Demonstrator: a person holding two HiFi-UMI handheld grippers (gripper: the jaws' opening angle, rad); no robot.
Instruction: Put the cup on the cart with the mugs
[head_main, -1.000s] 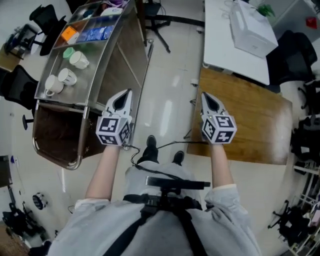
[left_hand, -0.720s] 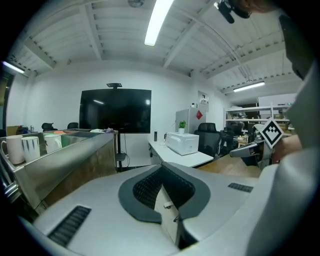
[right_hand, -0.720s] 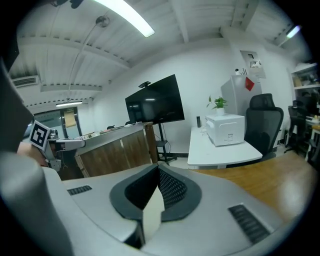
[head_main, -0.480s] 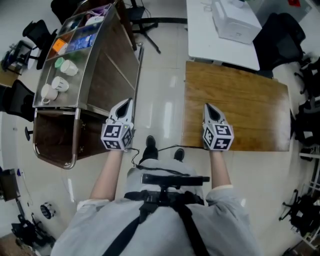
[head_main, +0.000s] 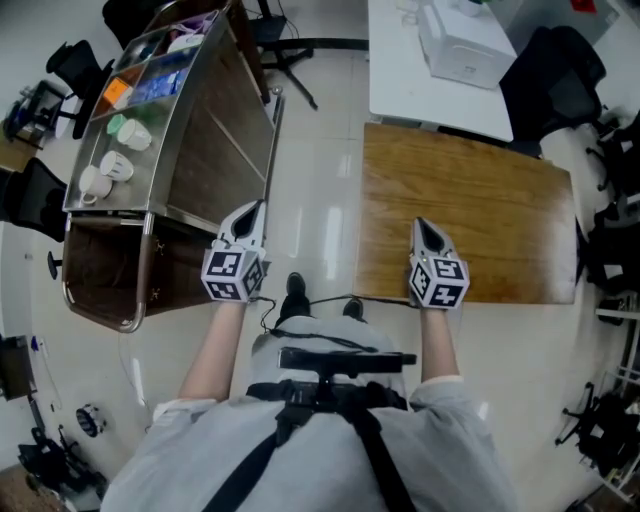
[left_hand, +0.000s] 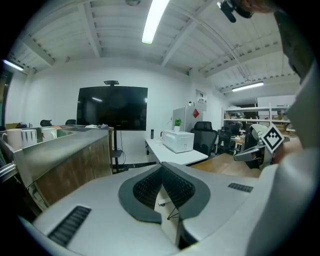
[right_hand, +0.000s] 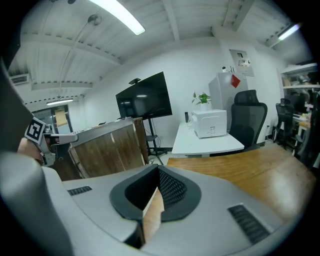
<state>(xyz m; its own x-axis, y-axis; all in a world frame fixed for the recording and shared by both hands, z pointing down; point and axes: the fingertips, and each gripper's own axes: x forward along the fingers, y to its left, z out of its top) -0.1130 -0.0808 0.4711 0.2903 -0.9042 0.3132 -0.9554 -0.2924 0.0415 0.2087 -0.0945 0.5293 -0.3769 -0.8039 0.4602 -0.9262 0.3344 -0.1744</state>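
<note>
Left gripper (head_main: 256, 208) and right gripper (head_main: 420, 224) sank, closed, empty; only their views show television (left_hand: 112, 108).

Wooden table (head_main: 470, 210) fills centre right of the head view. A white table (head_main: 400, 80) stands at its far edge, upper centre, with a white box-like appliance (head_main: 465, 45) on top. Black office chair (head_main: 560, 70) at upper right, near both tables. Glossy pale floor (head_main: 320, 190) runs up the middle. Left gripper view: dark wall screen (left_hand: 112, 108) centre left, lit ceiling strip (left_hand: 155, 20) at top. Right gripper view: small potted plant (right_hand: 202, 98) upper centre right.
</note>
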